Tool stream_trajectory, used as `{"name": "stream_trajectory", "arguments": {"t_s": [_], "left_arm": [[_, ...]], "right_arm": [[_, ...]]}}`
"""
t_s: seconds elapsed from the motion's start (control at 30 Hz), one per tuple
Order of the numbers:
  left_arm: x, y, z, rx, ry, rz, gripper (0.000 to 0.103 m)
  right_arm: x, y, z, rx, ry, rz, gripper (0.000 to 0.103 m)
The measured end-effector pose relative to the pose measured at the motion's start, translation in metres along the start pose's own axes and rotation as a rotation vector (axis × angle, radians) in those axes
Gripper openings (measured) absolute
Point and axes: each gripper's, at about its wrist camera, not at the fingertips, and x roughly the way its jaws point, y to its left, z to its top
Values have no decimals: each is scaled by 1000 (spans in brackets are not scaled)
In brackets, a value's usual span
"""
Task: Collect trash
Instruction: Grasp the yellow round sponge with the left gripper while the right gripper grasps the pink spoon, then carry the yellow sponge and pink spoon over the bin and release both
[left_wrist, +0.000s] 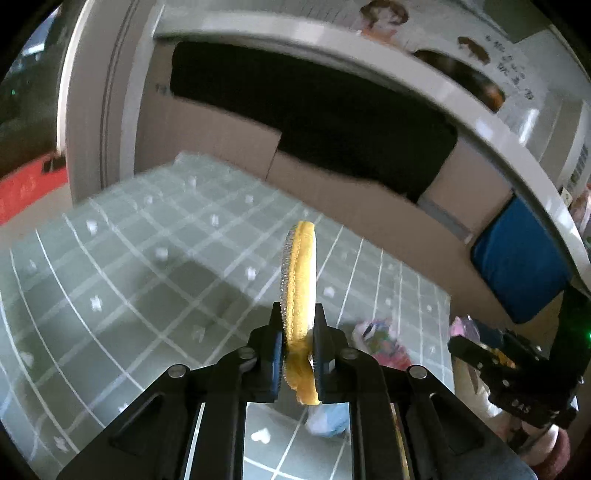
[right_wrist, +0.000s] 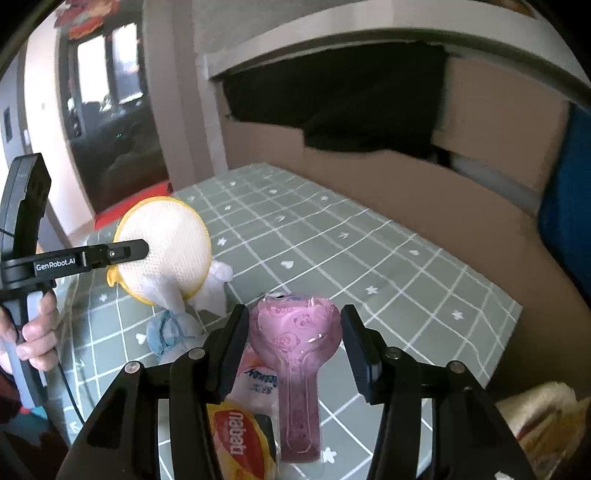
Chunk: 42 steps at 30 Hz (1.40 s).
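Note:
A round yellow-rimmed mesh pad (left_wrist: 299, 273) stands edge-on in the left wrist view, and my left gripper (left_wrist: 298, 314) is shut on its lower rim, above the table. From the right wrist view the same pad (right_wrist: 166, 243) shows its white face, with the left gripper (right_wrist: 144, 251) across it and a hand (right_wrist: 33, 339) on the handle. My right gripper (right_wrist: 294, 314) is shut on the wide head of a pink spoon-shaped package (right_wrist: 295, 332), pads against both its sides. In the left wrist view the right gripper (left_wrist: 461, 349) sits at the far right.
A green grid-patterned tablecloth (right_wrist: 332, 240) carries a white tissue wad (right_wrist: 218, 284), a blue-white crumpled piece (right_wrist: 166, 332), a tissue pack (right_wrist: 258, 384) and a red-yellow wrapper (right_wrist: 236, 443). Cardboard boxes (right_wrist: 406, 192) and black cloth (right_wrist: 351, 96) stand behind the table.

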Motion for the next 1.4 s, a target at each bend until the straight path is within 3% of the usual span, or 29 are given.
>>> {"name": "stream_trajectory", "arguments": {"t_s": [0.1, 0.3, 0.67, 1.03, 1.4], "left_arm": [[-22, -18, 15, 47, -80, 5, 13], [-54, -59, 29, 120, -155, -29, 13], [-72, -167, 18, 260, -178, -204, 13], [-62, -264, -14, 356, -89, -370, 13], [-25, -327, -60, 435, 23, -461, 14]], "right_arm": [[-22, -5, 5, 14, -52, -16, 48], [-65, -11, 10, 16, -147, -53, 48], [-156, -41, -2, 43, -275, -205, 48], [-232, -96, -36, 136, -335, -378, 48], [-262, -141, -79, 235, -346, -480, 48]]}}
